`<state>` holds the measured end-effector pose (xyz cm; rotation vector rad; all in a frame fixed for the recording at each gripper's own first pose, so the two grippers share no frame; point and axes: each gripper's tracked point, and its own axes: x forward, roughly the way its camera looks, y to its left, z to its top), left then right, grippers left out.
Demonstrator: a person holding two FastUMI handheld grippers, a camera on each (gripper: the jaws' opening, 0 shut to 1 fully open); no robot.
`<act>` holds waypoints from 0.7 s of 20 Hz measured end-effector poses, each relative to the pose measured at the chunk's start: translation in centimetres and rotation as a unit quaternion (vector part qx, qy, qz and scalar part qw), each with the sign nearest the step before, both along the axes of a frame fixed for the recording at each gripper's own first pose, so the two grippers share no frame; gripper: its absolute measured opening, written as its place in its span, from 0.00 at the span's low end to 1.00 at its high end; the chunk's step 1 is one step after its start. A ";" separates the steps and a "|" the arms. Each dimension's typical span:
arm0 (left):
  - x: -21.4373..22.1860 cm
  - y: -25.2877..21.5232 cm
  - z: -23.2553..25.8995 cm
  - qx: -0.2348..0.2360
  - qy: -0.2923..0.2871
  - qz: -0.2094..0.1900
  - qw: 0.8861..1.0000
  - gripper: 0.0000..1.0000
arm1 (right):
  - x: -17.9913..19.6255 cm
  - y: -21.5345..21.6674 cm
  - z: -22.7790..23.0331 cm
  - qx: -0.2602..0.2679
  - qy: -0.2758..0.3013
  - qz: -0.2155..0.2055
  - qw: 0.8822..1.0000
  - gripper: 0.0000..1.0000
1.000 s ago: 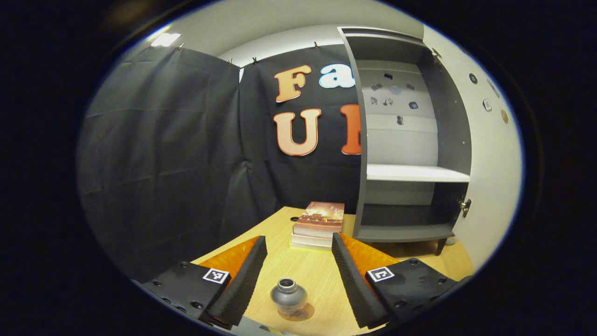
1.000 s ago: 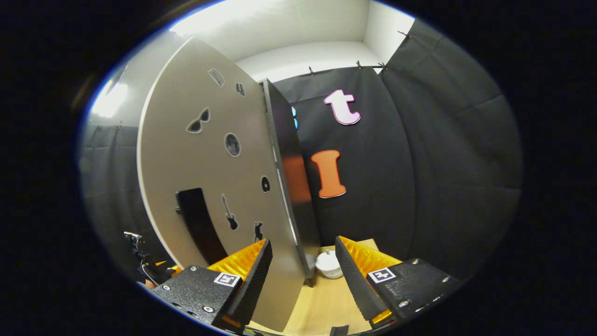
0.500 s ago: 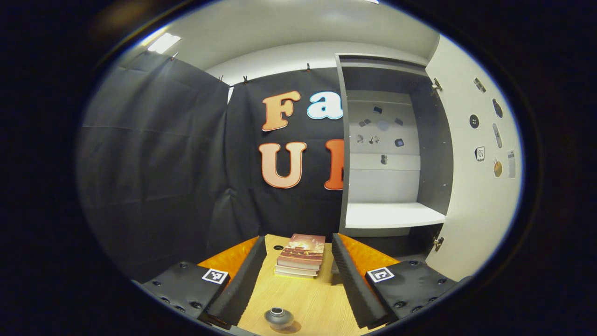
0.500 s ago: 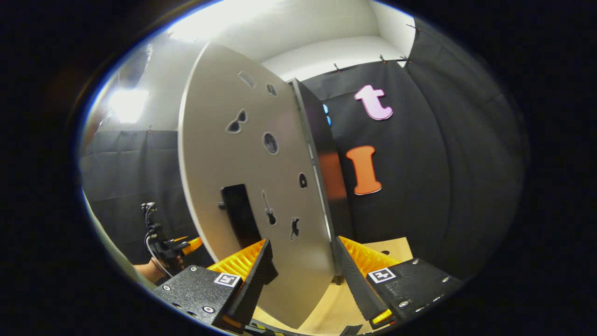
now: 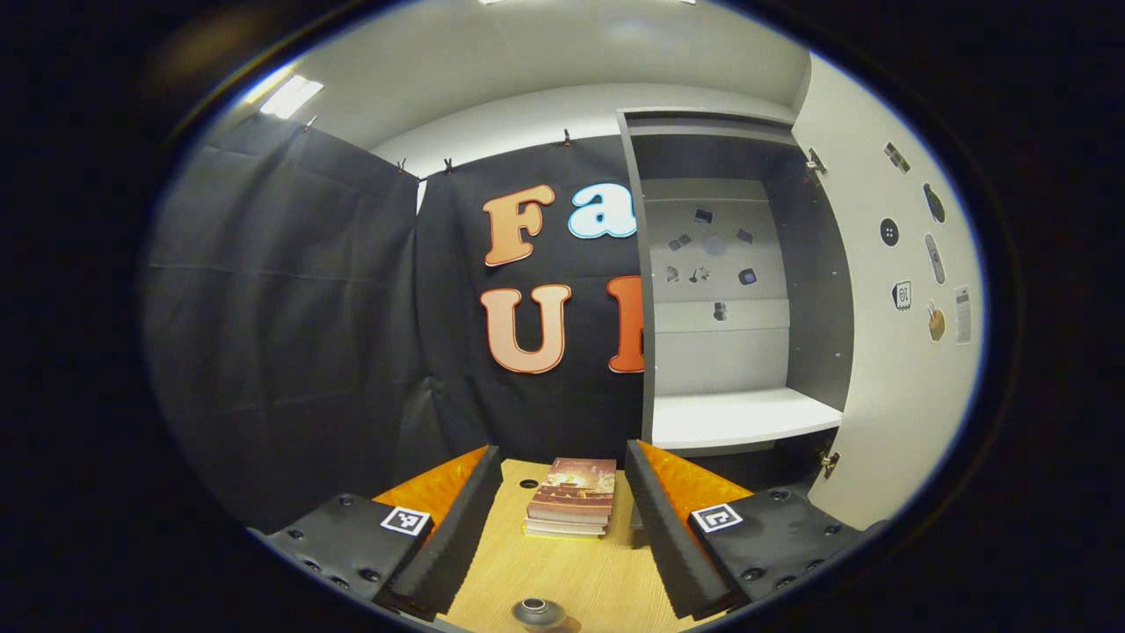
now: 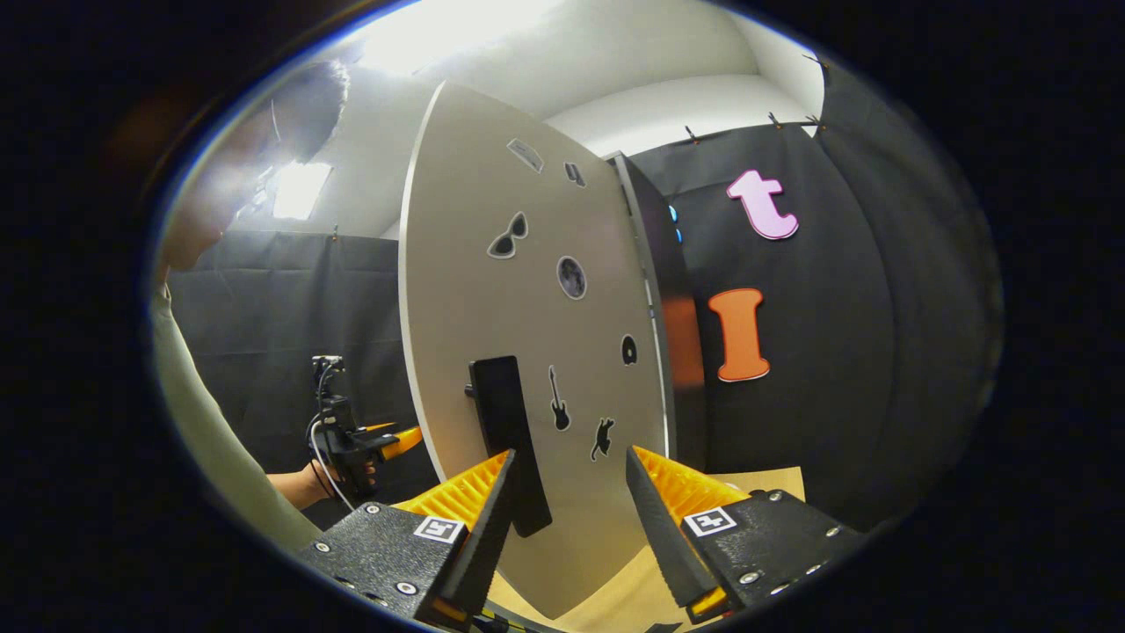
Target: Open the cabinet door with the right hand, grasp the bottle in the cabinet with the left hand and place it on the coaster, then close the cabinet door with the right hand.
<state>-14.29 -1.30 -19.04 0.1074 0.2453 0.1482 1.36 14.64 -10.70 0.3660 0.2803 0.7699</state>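
Bottle (image 5: 539,613) stands on the wooden table (image 5: 580,571) at the bottom edge of the left gripper view, only its round mouth and grey shoulder showing; the coaster beneath it cannot be made out. The left gripper (image 5: 562,527) hangs above and behind it, jaws spread wide with nothing between them. Farther back on the table lies a stack of books (image 5: 571,508), framed between the two fingers. Beyond the books stands the grey cabinet (image 5: 734,290), open, with a white shelf (image 5: 738,418) across its lower part and small stickers on its back panel. Its door, swung out, runs along the right of that view.

In the right gripper view the cabinet door (image 6: 527,352) shows its pale outer face, dotted with stickers and carrying a dark upright handle (image 6: 508,440). The right gripper (image 6: 562,519) is just in front of the door, jaws apart, its left finger close beside the handle's lower end, not clamped on it. At left, a person's sleeved arm (image 6: 211,440) and hand (image 6: 330,475) hold the other gripper.
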 end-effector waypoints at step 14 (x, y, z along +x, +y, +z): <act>2.6 3.8 -0.1 0.034 0.000 -0.048 0.998 0.91 | -1.6 9.2 0.1 0.034 0.027 0.037 0.998 0.76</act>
